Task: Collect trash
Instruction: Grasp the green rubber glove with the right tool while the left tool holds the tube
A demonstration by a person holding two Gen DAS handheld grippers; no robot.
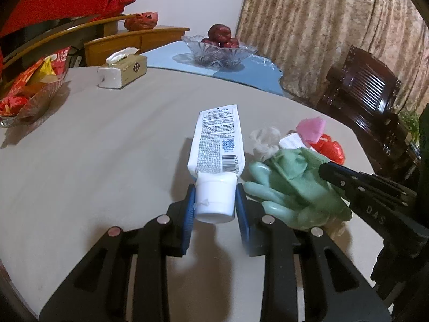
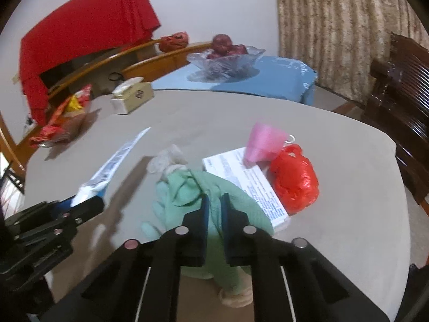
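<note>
Each camera sat on its own gripper and looked forward and downward along the jaws, close over the tabletop (image 1: 107, 147). The left wrist view faced the white tube (image 1: 215, 145) at near range, with the right gripper (image 1: 325, 170) entering from its right edge. The right wrist view faced the green glove (image 2: 193, 187), with the left gripper (image 2: 88, 201) at its left edge. Both views shared the glove, the tube, the tissue box (image 1: 123, 71) and the glass fruit bowl (image 1: 219, 51) beyond.

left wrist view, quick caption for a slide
Left gripper clamps the white tube by its cap; right gripper pinches the green glove.
</note>
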